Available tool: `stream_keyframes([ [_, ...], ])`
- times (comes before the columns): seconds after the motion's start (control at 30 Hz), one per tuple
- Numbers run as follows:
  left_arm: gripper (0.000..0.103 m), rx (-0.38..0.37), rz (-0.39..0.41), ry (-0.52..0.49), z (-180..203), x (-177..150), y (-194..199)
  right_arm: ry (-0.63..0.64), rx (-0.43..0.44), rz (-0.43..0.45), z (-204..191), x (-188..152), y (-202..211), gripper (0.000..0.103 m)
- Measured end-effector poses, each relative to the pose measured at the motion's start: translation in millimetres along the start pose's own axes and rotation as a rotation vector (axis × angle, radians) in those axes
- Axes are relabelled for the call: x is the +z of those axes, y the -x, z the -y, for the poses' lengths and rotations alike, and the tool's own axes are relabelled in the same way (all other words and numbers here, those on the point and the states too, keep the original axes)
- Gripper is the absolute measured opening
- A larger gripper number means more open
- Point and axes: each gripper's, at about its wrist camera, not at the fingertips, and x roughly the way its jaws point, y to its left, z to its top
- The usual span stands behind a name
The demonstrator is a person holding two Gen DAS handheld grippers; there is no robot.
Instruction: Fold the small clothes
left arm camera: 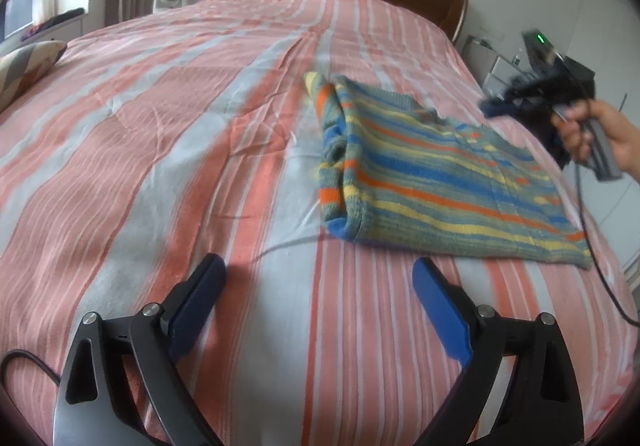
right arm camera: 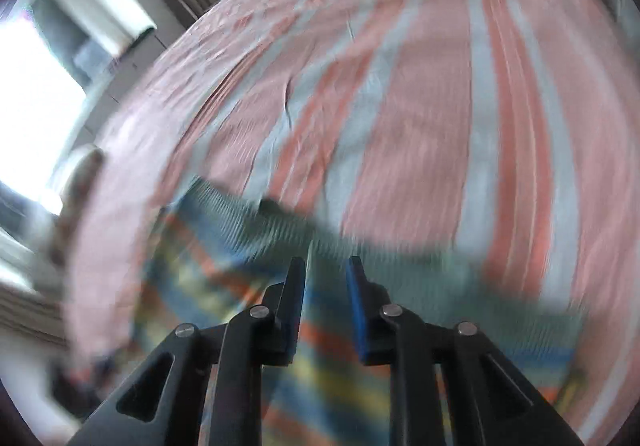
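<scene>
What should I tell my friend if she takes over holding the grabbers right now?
Left gripper: jaws wide open, empty, above bare bedsheet, short of the sweater.
Right gripper: jaws a little apart, nothing between them, above the sweater's far edge. The picture is blurry.
Striped knit sweater: lies on the bed, on the right side in the left wrist view, with one side already folded over into a thick edge.
Done: a first fold, as it looks.
Left: probably grab an edge, fold it smaller and smooth it flat.
</scene>
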Motion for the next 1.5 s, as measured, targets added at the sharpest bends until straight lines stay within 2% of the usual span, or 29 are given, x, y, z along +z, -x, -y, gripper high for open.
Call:
stream_keyframes([
  [0.03, 0.096, 0.001, 0.000, -0.002, 0.5, -0.3, -0.1, -0.029, 0.000, -0.023, 14.9, -9.9, -0.2, 0.022],
  [0.07, 0.096, 0.003, -0.001, -0.004, 0.9, -0.5, -0.3, -0.038, -0.044, -0.034, 25.7, -16.4, -2.9, 0.022],
  [0.1, 0.097, 0.005, -0.002, -0.007, 1.6, -0.7, -0.6, -0.047, -0.161, -0.044, 47.2, -26.6, -9.1, 0.016],
  [0.13, 0.097, 0.007, -0.004, -0.011, 2.0, -1.1, -0.9, -0.062, -0.212, -0.028, 62.3, -36.5, -7.4, 0.006],
  [0.17, 0.097, 0.010, -0.005, -0.015, 2.6, -1.6, -1.1, -0.081, -0.216, 0.013, 73.8, -40.9, -1.4, 0.000],
  [0.2, 0.098, 0.013, -0.007, -0.019, 3.0, -1.6, -1.5, -0.106, -0.271, 0.087, 85.7, -47.0, 14.7, 0.000],
  [0.27, 0.099, 0.018, -0.010, -0.027, 3.9, -2.0, -2.2, -0.111, -0.331, 0.178, 90.1, -56.8, 37.4, 0.010],
  [0.33, 0.099, 0.030, -0.016, -0.041, 6.3, -2.2, -3.4, -0.101, -0.222, 0.201, 84.5, -76.8, 60.0, 0.010],
  [0.37, 0.099, 0.039, -0.017, -0.047, 7.5, -2.1, -3.4, -0.061, -0.096, 0.172, 74.7, -100.5, 68.8, 0.013],
  [0.4, 0.099, 0.051, -0.019, -0.055, 9.4, -2.1, -2.7, -0.061, -0.096, 0.172, 74.7, -100.5, 68.8, 0.018],
  [0.47, 0.099, 0.085, -0.032, -0.076, 15.0, -0.8, -0.5, -0.029, -0.010, 0.102, 69.3, -129.5, 68.2, 0.025],
  [0.5, 0.098, 0.107, -0.038, -0.096, 21.8, 0.5, 2.8, -0.027, -0.005, 0.054, 72.6, -140.1, 62.1, 0.021],
  [0.53, 0.098, 0.109, -0.041, -0.117, 30.6, 1.6, 7.4, -0.027, -0.039, -0.011, 78.8, -158.6, 55.8, 0.016],
  [0.57, 0.098, 0.095, -0.038, -0.142, 43.2, 2.7, 13.6, -0.020, -0.070, -0.016, 85.0, -173.5, 58.9, 0.003],
  [0.6, 0.098, 0.081, -0.032, -0.166, 55.2, 3.2, 18.6, -0.013, -0.114, 0.026, 91.4, -185.3, 71.2, 0.009],
  [0.67, 0.098, 0.035, -0.019, -0.235, 88.2, 5.4, 26.0, -0.011, -0.312, 0.090, 102.1, -201.7, 94.9, 0.014],
  [0.7, 0.098, 0.003, -0.020, -0.280, 110.5, 6.5, 26.6, -0.019, -0.326, 0.136, 108.7, -209.4, 109.0, 0.014],
  [0.73, 0.098, -0.033, -0.028, -0.324, 134.8, 7.4, 24.0, -0.057, -0.277, 0.171, 117.7, -217.4, 122.2, 0.015],
  [0.8, 0.098, -0.107, -0.059, -0.385, 176.8, 7.1, 11.8, -0.128, -0.212, 0.207, 131.4, -230.1, 135.4, 0.026],
  [0.93, 0.098, -0.243, -0.142, -0.552, 267.5, -2.2, -31.8, -0.169, -0.125, 0.255, 145.0, -244.2, 147.0, 0.036],
  [1.03, 0.093, -0.285, -0.201, -0.698, 327.7, -21.3, -68.6, -0.218, -0.034, 0.272, 158.1, -243.3, 144.2, 0.042],
  [1.07, 0.090, -0.276, -0.206, -0.732, 339.8, -26.1, -76.3, -0.232, -0.011, 0.277, 159.4, -239.6, 142.6, 0.046],
  [1.13, 0.072, -0.262, -0.177, -0.765, 355.9, -33.0, -84.8, -0.254, 0.057, 0.271, 165.3, -221.5, 135.4, 0.049],
  [1.2, 0.020, -0.255, -0.173, -0.733, 356.5, -30.4, -87.7, -0.272, 0.107, 0.234, 167.4, -198.1, 116.8, 0.049],
  [1.23, 0.011, -0.254, -0.174, -0.703, 353.1, -27.4, -88.6, -0.284, 0.129, 0.208, 168.1, -182.8, 102.6, 0.049],
  [1.33, 0.008, -0.304, -0.189, -0.602, 336.7, -17.3, -88.8, -0.340, 0.170, 0.178, 172.9, -146.7, 66.2, 0.049],
  [1.37, 0.008, -0.316, -0.184, -0.582, 334.0, -13.8, -85.6, -0.355, 0.189, 0.185, 171.6, -133.4, 55.0, 0.043],
  [1.4, 0.008, -0.331, -0.174, -0.556, 328.3, -10.2, -79.2, -0.348, 0.175, 0.187, 167.7, -121.8, 48.4, 0.010],
  [1.5, 0.007, -0.363, -0.137, -0.421, 287.8, 10.0, -54.8, -0.324, 0.145, 0.224, 147.2, -100.3, 49.2, 0.009],
])
